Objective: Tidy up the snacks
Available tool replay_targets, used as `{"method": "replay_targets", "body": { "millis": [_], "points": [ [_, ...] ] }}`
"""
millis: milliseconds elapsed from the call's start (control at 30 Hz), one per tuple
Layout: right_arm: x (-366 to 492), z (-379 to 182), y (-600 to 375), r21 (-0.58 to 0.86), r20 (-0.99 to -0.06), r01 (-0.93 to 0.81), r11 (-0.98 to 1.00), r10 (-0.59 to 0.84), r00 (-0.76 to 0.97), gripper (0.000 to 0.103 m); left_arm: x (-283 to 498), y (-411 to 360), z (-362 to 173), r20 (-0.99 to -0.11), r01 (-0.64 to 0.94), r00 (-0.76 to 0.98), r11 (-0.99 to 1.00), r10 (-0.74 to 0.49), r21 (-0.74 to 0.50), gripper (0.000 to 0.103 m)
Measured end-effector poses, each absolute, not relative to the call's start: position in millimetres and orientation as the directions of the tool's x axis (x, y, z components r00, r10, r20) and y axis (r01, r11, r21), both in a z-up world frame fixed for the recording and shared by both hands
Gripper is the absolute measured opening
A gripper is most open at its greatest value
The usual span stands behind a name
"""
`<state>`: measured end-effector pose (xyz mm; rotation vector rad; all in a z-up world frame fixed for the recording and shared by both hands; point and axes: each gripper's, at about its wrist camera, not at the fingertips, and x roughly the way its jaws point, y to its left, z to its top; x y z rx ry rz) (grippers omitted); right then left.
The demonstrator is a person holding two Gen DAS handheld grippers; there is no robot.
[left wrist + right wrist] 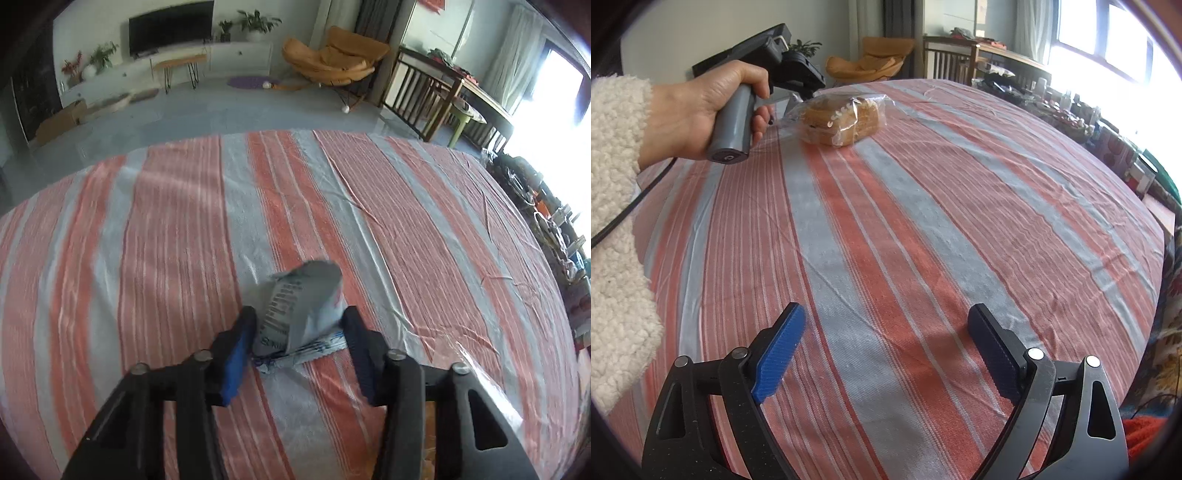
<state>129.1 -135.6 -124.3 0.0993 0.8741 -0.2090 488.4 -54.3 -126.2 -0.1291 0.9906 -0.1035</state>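
Big tabletop [923,229] under a striped cloth, orange-red & grey-blue bands, wrinkled toward the far right. Room behind: dark TV [170,27] on a long white cabinet w/ potted plants [255,24], small wooden bench in front, orange lounge chair [332,55], slatted wooden chair [417,92] by a cluttered side table. Window at right is blown out white, nothing readable there.

Left claw [299,328], seen from its own cam: jaws narrowed round a small grey-blue snack packet [303,302]. Packet stands up between the fingers, its crimped lower edge sticking out toward the right finger. Left pad looks pressed on it; right side, can't tell for sure if it touches. Print on the packet too blurred to read.

From the right cam, a hand [701,110] in a fluffy cream sleeve grips the left tool's grey handle, far left of the tabletop, black cable trailing down. Just beside it sits a bagged loaf, sliced bread in clear plastic [838,120], lying on the cloth. The left claw's tips are hidden behind the tool body & bread here.

Right claw [886,354]: jaws spread wide, nothing between them, only bare cloth below. Right edge shelf clutter: too small & glary to make out.
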Motion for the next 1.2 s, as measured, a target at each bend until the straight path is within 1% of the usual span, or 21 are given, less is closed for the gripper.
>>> {"method": "replay_targets", "body": {
  "millis": [33,67,167,300,467,600,667,700,733,767,800,833,867,900,1033,1067,1200],
  "points": [
    [129.2,-124.3,-135.9,0.001,-0.77,0.222,0.975,-0.141,0.623,0.092,485.4,-55.7,-124.8,-0.816,0.047,0.559,0.989,-0.144,-0.142,0.028],
    [129.3,-124.0,-136.0,0.001,-0.769,0.222,0.975,-0.141,0.623,0.092,481.0,-55.9,-122.5,-0.804,0.068,0.576,0.989,-0.148,-0.134,0.026],
    [129.2,-124.1,-136.0,0.001,-0.769,0.222,0.975,-0.141,0.623,0.092,462.0,-50.3,-111.5,-0.776,0.114,0.612,0.988,-0.155,-0.108,0.025],
    [129.2,-124.1,-136.0,0.001,-0.769,0.222,0.975,-0.141,0.623,0.092,412.8,-17.2,-97.4,-0.762,0.127,0.611,0.977,-0.214,-0.173,0.025],
    [129.1,-124.0,-136.0,0.001,-0.769,0.222,0.975,-0.141,0.623,0.092,305.1,23.8,-90.8,-0.79,0.161,0.562,0.969,-0.246,-0.187,0.025],
    [128.9,-124.0,-136.0,0.001,-0.769,0.223,0.975,-0.141,0.623,0.092,218.9,48.2,-103.2,-0.82,0.155,0.505,0.963,-0.269,-0.22,0.026],
    [128.8,-124.1,-135.9,0.001,-0.769,0.223,0.975,-0.142,0.623,0.092,190.4,55.2,-113.6,-0.833,0.148,0.491,0.967,-0.254,-0.207,0.026],
    [128.9,-124.0,-136.0,0.001,-0.769,0.223,0.975,-0.141,0.623,0.092,180.0,56.7,-118.4,-0.837,0.142,0.494,0.972,-0.234,-0.188,0.028],
    [128.9,-124.0,-136.1,0.001,-0.769,0.223,0.975,-0.141,0.623,0.092,173.7,58.5,-121.7,-0.836,0.133,0.502,0.975,-0.222,-0.179,0.039],
    [128.8,-123.9,-136.0,0.001,-0.769,0.223,0.975,-0.142,0.623,0.092,170.3,59.9,-124.0,-0.836,0.113,0.508,0.978,-0.207,-0.173,0.059],
    [128.6,-124.1,-135.8,0.001,-0.769,0.223,0.975,-0.142,0.624,0.092,169.1,61.2,-123.8,-0.829,0.089,0.523,0.98,-0.196,-0.176,0.07],
    [128.9,-123.9,-136.1,0.001,-0.769,0.223,0.975,-0.142,0.623,0.092,168.3,63.3,-122.8,-0.815,0.069,0.549,0.981,-0.187,-0.179,0.085],
    [128.9,-123.9,-136.1,0.001,-0.769,0.223,0.975,-0.142,0.623,0.092,168.1,64.6,-121.3,-0.796,0.058,0.579,0.983,-0.178,-0.177,0.087],
    [128.8,-124.0,-136.1,0.001,-0.769,0.223,0.975,-0.141,0.624,0.092,169.0,65.4,-121.5,-0.785,0.053,0.598,0.985,-0.164,-0.166,0.087],
    [128.8,-123.9,-136.0,0.001,-0.769,0.223,0.975,-0.142,0.624,0.092,186.6,59.7,-133.3,-0.813,0.028,0.575,0.995,-0.095,-0.096,0.088],
    [128.7,-124.0,-135.8,0.001,-0.769,0.223,0.975,-0.142,0.624,0.092,186.1,59.1,-134.1,-0.8,0.03,0.594,0.996,-0.083,-0.082,0.088],
    [128.7,-124.0,-136.0,0.001,-0.769,0.223,0.975,-0.142,0.624,0.092,186.6,59.0,-136.4,-0.802,0.028,0.595,0.999,-0.052,-0.044,0.096]
  ]
}}
